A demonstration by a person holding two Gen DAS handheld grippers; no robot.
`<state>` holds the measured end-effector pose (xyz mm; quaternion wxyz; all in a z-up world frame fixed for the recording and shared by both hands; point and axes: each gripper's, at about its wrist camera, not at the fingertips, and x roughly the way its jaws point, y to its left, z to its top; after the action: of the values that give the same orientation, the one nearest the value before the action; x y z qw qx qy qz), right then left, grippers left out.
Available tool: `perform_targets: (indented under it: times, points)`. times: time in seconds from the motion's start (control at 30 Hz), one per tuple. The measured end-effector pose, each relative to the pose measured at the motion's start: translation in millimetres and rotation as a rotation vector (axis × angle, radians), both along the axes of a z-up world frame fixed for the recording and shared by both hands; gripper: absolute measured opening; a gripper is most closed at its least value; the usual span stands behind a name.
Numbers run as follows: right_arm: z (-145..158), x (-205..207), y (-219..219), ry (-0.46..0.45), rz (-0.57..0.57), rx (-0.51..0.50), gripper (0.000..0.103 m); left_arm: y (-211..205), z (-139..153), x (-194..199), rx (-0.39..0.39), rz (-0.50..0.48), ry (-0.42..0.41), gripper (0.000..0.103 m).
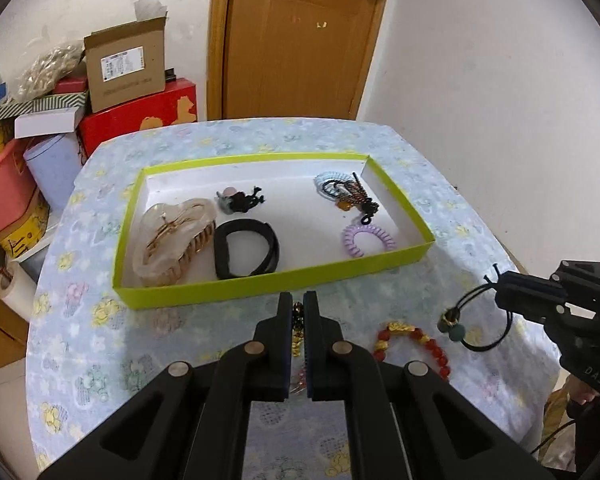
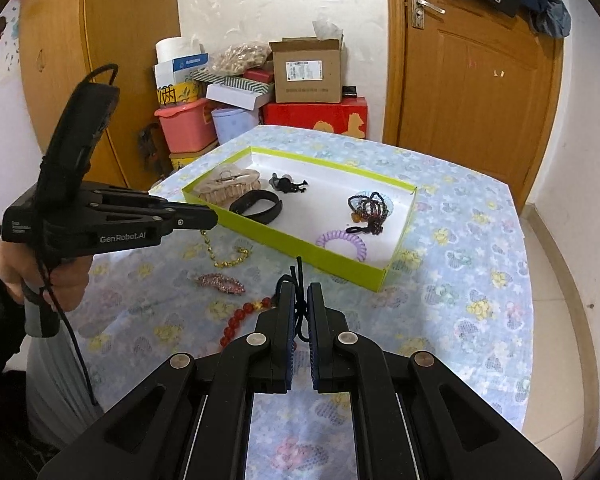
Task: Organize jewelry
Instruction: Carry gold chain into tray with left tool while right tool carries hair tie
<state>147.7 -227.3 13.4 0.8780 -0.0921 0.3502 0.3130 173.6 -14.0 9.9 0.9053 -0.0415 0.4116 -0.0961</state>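
- On the flowered tablecloth (image 1: pixel 236 136), just ahead of both tools, sits the green-rimmed tray (image 1: pixel 260 286) w/ its long side facing us.
- Our left gripper (image 1: pixel 298 308) has its jaws pinched narrow on a gold chain (image 2: pixel 220 258); in the right wrist view the chain hangs from its tips, lower end trailing on the cloth.
- Our right gripper (image 2: pixel 300 300) is also nearly closed, clamped on a black hair tie (image 1: pixel 482 320); the left wrist view shows its loop dangling w/ green and gold beads at the bottom.
- Both loads look lifted off the table, so we judge this as the carry step, drop-off not yet done.
- Key relation: tray lies straight fwd of each tool, near wall between tips and the white floor. Left is nearer the clip end, right nearer the end w/ the purple coil tie (image 1: pixel 368 240).
- Already in tray: beige claw clip (image 1: pixel 176 240), black band (image 1: pixel 246 250), small black tie pile, striped ties beside the coil.
- Left on cloth btw the tools: red bead bracelet (image 1: pixel 412 344), pink sparkly clip (image 2: pixel 222 283).
- Risk, our guess: dangling chain could snag the near wall unless it clears the rim first.
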Motion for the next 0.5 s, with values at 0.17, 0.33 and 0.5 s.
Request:
perform_targets:
  times: [0.17, 0.33, 0.5]
  points:
    - [6, 1, -5, -0.012, -0.01, 0.006, 0.005, 1, 18, -3, -0.006, -0.005, -0.032, 0.005]
    - [22, 3, -7, -0.044, -0.014, 0.018, 0.005, 0, 50, -1, 0.008, -0.019, -0.073, 0.005]
    - [43, 7, -3, -0.089, -0.005, 0.019, 0.005, -3, 88, 2, 0.036, -0.033, -0.131, 0.005]
